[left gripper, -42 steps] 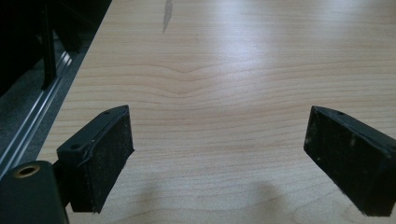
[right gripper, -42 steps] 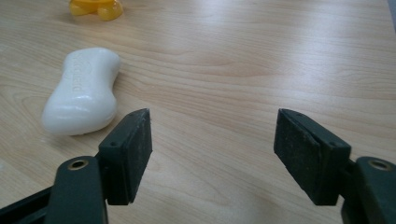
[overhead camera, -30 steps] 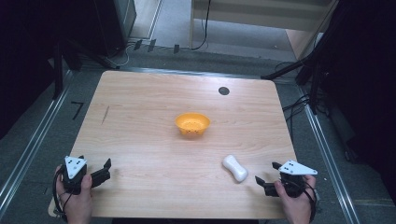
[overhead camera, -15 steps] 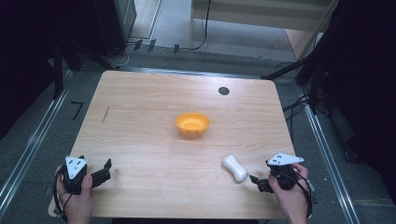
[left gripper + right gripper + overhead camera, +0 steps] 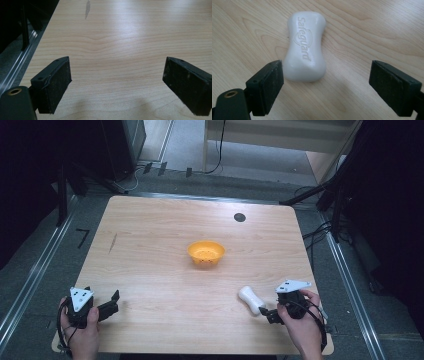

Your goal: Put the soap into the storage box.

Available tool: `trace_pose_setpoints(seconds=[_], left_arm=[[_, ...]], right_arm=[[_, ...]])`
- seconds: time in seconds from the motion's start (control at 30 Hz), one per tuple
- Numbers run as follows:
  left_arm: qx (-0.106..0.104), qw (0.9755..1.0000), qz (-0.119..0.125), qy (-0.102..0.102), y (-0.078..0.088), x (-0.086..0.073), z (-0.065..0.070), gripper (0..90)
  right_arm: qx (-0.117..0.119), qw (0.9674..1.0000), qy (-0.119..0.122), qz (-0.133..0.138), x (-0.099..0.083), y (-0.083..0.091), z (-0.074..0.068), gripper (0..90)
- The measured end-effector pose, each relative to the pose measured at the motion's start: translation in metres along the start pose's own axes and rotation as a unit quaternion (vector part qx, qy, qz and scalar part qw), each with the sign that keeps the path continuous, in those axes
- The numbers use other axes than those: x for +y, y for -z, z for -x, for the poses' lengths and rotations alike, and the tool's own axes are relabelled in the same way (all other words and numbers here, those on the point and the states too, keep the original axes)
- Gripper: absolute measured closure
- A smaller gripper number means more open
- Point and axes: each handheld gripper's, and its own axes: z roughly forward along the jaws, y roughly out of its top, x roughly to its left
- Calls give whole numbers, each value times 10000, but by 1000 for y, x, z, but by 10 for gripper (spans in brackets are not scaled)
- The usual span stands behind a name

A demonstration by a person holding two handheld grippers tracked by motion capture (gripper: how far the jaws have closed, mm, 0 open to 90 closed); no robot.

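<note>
A white soap bar (image 5: 250,299) stamped "Safeguard" lies flat on the wooden table (image 5: 160,285), near the front right. In the right gripper view the soap bar (image 5: 305,47) sits just ahead of the jaws, its near end close to the left pad (image 5: 270,85). My right gripper (image 5: 265,312) (image 5: 325,77) is open, with nothing pressed between the pads. An orange bowl (image 5: 206,253) stands mid-table, empty. My left gripper (image 5: 114,302) (image 5: 117,80) is at the front left, open over bare wood.
A small black round cap (image 5: 239,217) sits in the tabletop near the far edge. A dark streak (image 5: 113,243) marks the wood at the left. Metal rails run along both sides of the table.
My right gripper has moved left, closer to the soap bar, and risen slightly. The left gripper, bowl and soap have stayed in place.
</note>
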Motion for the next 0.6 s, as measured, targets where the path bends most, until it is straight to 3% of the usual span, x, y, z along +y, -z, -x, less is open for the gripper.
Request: trace_pose_setpoints(seconds=[0.6], left_arm=[[1,10000,-6,3,0,0,0,87]], right_arm=[[104,9994,155,-284,18,-14,-15,189]])
